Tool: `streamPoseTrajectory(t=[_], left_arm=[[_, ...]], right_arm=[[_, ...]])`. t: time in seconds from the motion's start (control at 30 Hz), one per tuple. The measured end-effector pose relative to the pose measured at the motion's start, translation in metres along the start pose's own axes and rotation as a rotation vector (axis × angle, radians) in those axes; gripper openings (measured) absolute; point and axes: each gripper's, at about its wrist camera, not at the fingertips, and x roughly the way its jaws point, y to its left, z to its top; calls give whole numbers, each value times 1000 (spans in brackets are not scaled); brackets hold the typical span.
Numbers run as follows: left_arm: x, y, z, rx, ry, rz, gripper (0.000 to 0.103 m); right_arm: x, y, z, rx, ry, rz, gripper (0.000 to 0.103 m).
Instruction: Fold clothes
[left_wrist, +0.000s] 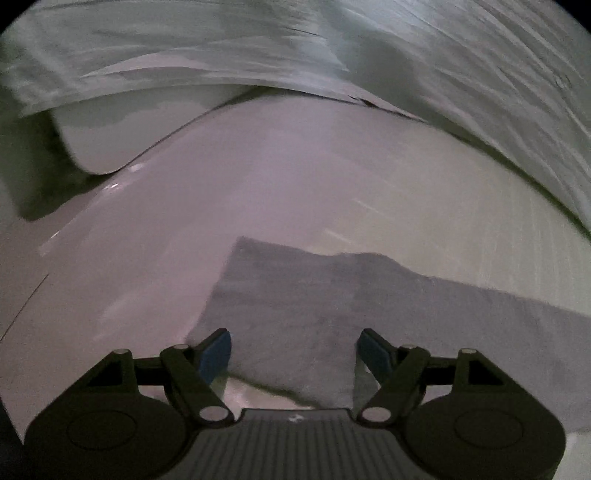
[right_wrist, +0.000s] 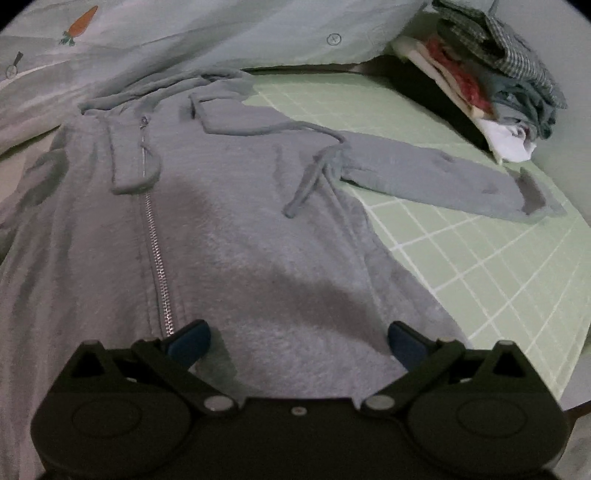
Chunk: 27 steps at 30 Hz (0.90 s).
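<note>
Right hand-held gripper (right_wrist: 297, 341) spread wide and empty, low over the near hem of the grey zip hoodie (right_wrist: 229, 236) laid flat, front up, on the green grid mat (right_wrist: 480, 251), presumably ready for a first fold. Left hand-held gripper (left_wrist: 293, 350) likewise wide and empty above a grey fabric corner (left_wrist: 332, 302) on the pale bench (left_wrist: 258, 177). Right sleeve (right_wrist: 443, 177) outstretched with bare mat beside it; folded stack (right_wrist: 498, 81) crowding the far right.

On my right wrist feed, a pale green cutting mat (right_wrist: 480, 258) with a white grid fills the right side of the frame. A pale sheet (right_wrist: 221, 33) printed with a small carrot (right_wrist: 79, 26) drapes across the top left. My left wrist feed is blurred: I make out a smooth whitish surface (left_wrist: 258, 184) mid-frame and pale draped fabric (left_wrist: 480, 92) along the top and right.
</note>
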Motion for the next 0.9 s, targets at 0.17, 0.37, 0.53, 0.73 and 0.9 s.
streamPoseTrajectory(t=[0.17,0.37,0.53,0.73,0.9], left_arm=[[-7,-23,-5,137,-37,-12,11],[-23,-6,-16,122,-36,33,9],[-36,32,-23,18,-15,70,10],[-44,35,-41,-49,35,65,19],[-64,14,-48,-57,22,5,56]], right_arm=[[0,-3,-4,39,-10,8,103],[-1,0,-7,52,-24,-1,103],[-2,2,-11,72,-47,-18,103],[-1,-2,-15,114,-59,-9,103],[-1,-6,-14,88,-56,19,103]])
